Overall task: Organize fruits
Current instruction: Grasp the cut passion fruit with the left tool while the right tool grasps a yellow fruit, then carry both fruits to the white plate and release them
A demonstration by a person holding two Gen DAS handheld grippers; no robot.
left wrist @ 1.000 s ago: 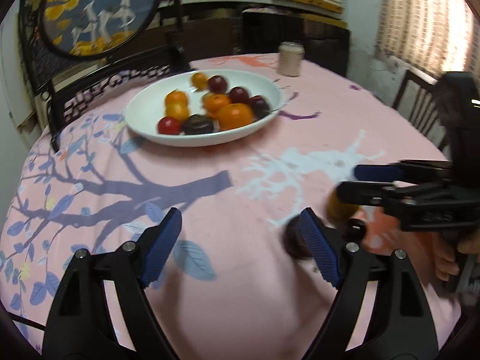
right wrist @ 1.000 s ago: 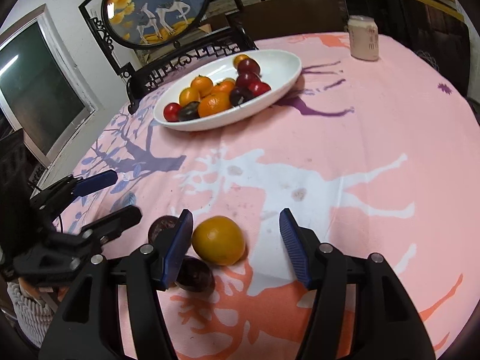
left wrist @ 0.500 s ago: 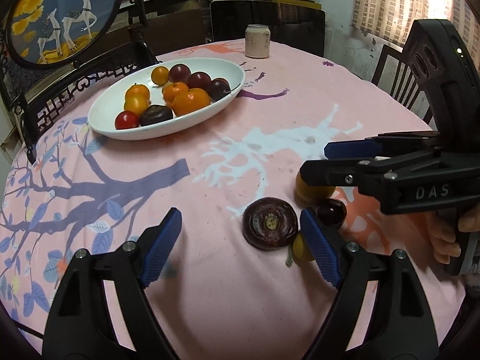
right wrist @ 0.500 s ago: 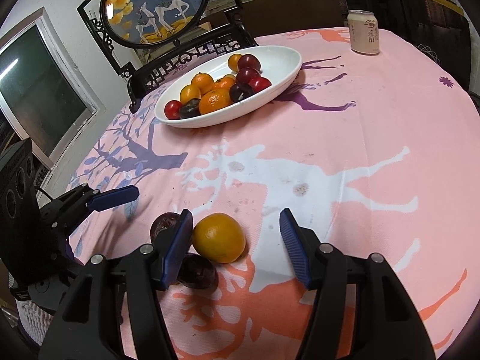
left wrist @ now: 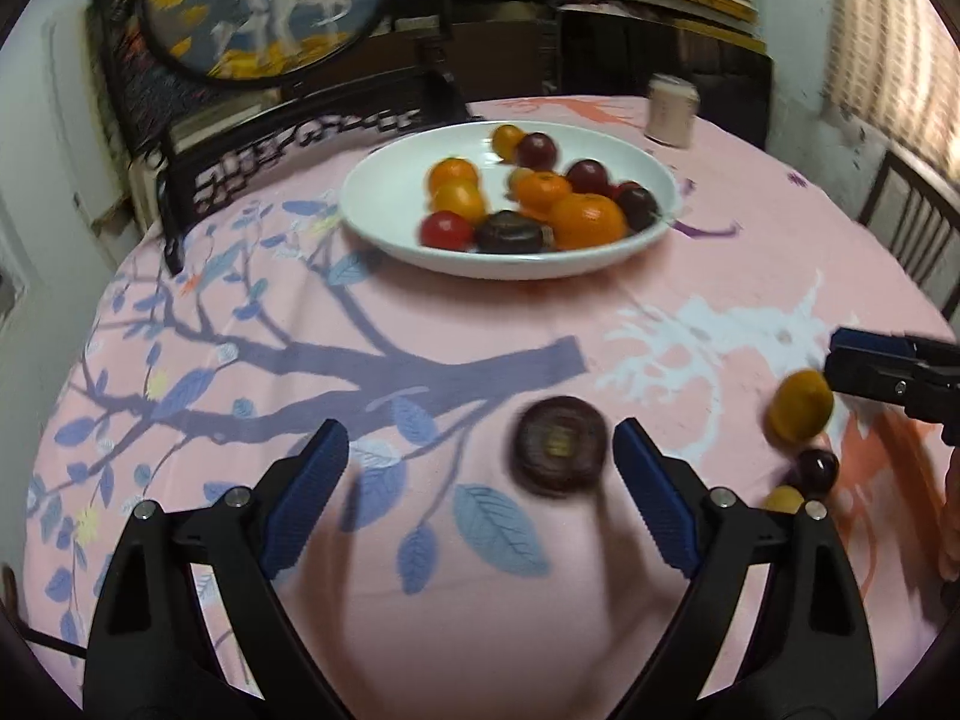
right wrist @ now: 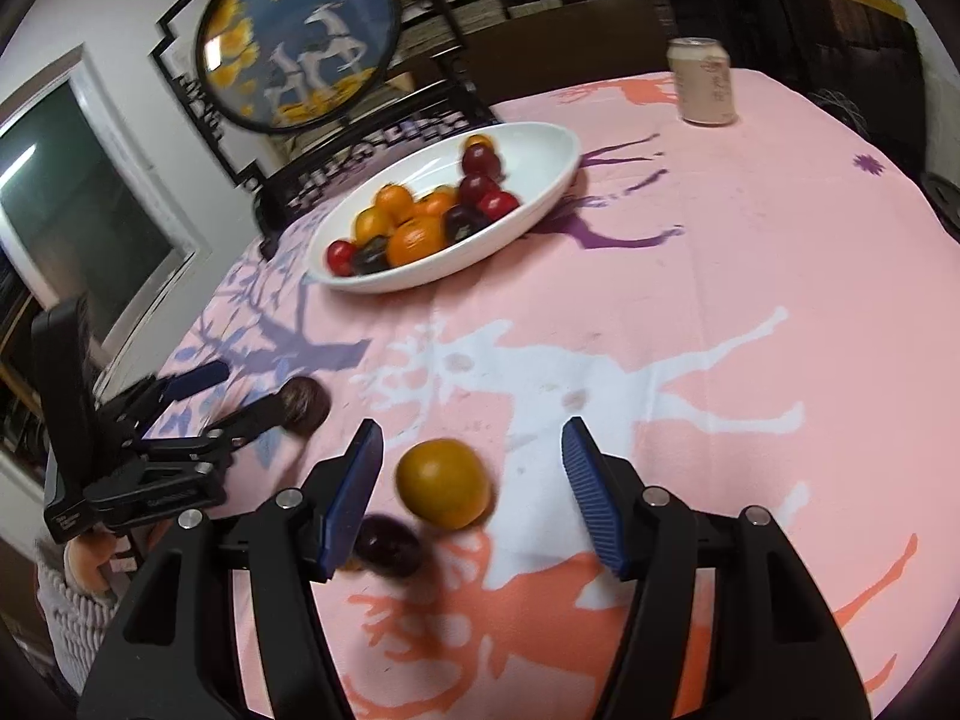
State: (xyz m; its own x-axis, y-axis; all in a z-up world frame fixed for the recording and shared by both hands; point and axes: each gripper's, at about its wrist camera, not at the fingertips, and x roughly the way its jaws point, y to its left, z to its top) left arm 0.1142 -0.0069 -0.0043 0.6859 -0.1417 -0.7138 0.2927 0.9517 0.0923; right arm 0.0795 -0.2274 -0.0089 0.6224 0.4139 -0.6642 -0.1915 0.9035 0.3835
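Fruit lay in two groups on the pink worktop [left wrist: 420,612]. The left gripper [left wrist: 480,468] had its jaws spread and opening, with a dark round fruit [left wrist: 561,451] between them, close to the right-hand pad and blurred, contact not clear. The right gripper [right wrist: 471,477] had its jaws spread and opening, with an orange [right wrist: 444,483] between them, untouched. A plum [right wrist: 387,546] lay just beside the orange. Further back, the white bowl [left wrist: 384,192] held oranges and dark and red fruits. A can [right wrist: 702,81] stood at the far edge.
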